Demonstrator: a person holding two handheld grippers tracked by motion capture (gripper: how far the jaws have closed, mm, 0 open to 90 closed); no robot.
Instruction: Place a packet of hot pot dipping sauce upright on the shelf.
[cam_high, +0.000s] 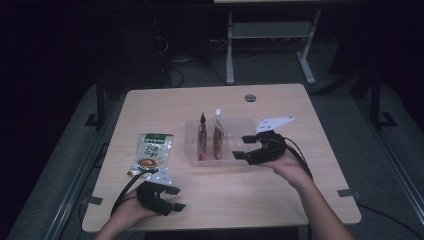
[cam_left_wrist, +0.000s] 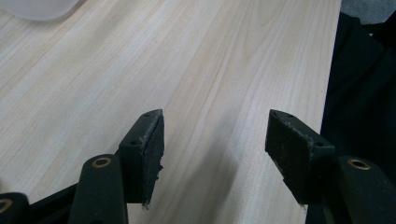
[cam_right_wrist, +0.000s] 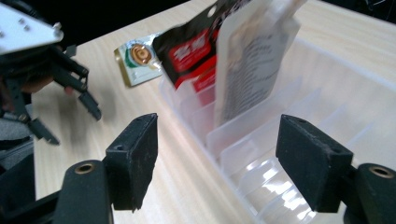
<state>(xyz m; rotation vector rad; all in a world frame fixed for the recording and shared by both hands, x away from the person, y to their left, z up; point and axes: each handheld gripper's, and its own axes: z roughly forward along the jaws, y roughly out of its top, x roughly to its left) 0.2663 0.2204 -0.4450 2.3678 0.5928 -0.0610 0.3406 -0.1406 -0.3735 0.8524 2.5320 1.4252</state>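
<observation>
Right gripper (cam_high: 242, 146) sits wide open and empty at the clear divider bin's (cam_high: 240, 123) right end; left gripper (cam_high: 176, 198) also open, empty, near the table's (cam_high: 280, 200) front edge.

- The right gripper (cam_right_wrist: 215, 163) has its jaws wide apart with nothing between the pads, over the near wall of a clear bin (cam_right_wrist: 243, 154).
- The bin has thin upright dividers.
- Two pouches stand in its slots: a white pouch (cam_right_wrist: 252, 60) nearer, a black-and-red pouch (cam_right_wrist: 191, 51) just behind it, touching.
- A green packet (cam_right_wrist: 137, 58) lies flat on the table (cam_right_wrist: 135, 107) beyond the bin.
- At the upper left, the left gripper (cam_right_wrist: 70, 107) hangs open above the table.
</observation>
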